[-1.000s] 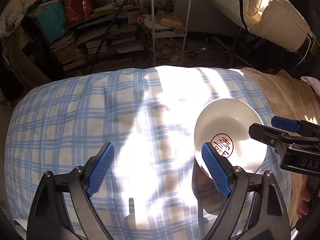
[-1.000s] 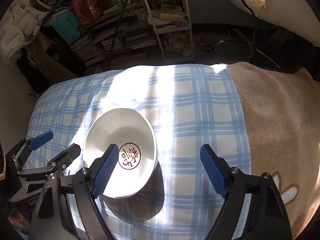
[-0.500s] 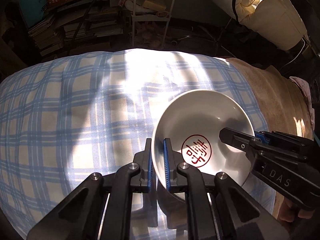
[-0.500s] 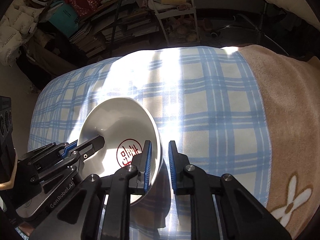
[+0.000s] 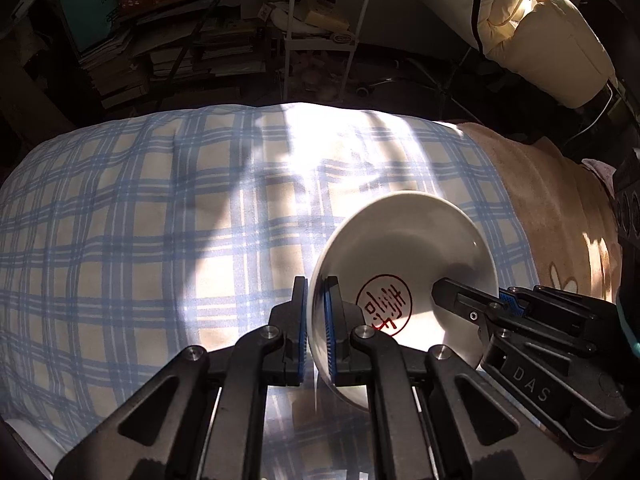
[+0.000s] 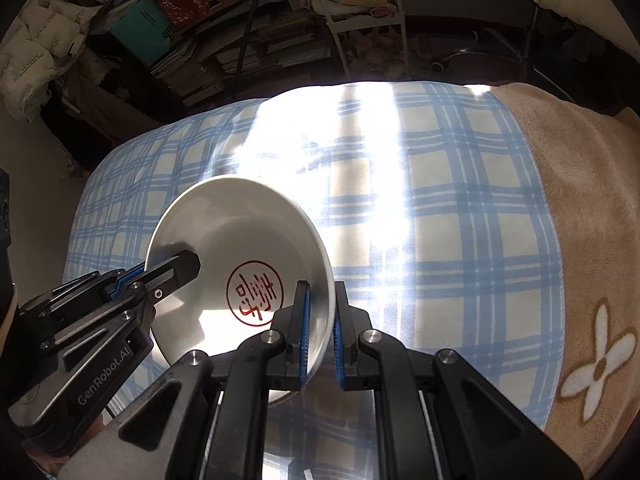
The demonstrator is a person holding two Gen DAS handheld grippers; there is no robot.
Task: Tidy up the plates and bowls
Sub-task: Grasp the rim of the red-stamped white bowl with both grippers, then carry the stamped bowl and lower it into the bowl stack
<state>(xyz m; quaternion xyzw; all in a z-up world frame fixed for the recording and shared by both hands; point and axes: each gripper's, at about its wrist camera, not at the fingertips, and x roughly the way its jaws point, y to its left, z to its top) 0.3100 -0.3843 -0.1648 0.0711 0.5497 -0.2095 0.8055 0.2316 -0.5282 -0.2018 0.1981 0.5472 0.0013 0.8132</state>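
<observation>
A white bowl (image 5: 416,248) with a red round seal mark inside is held by both grippers above the blue plaid cloth (image 5: 140,240). My left gripper (image 5: 316,312) is shut on the bowl's left rim. My right gripper (image 6: 320,312) is shut on the bowl's right rim (image 6: 320,248). In the left wrist view the right gripper (image 5: 476,300) comes in from the right. In the right wrist view the left gripper (image 6: 160,276) comes in from the left. The bowl appears lifted and tilted, with its shadow below it.
A beige towel with a flower pattern (image 6: 592,240) covers the right side of the surface. Beyond the far edge stand a white rack (image 5: 324,32), stacked books and papers (image 5: 168,56) and a cream chair (image 5: 548,48). Strong sunlight falls across the cloth.
Both grippers closed from wide open onto opposite rims of the bowl. The bowl has since risen off the cloth and tilted.
</observation>
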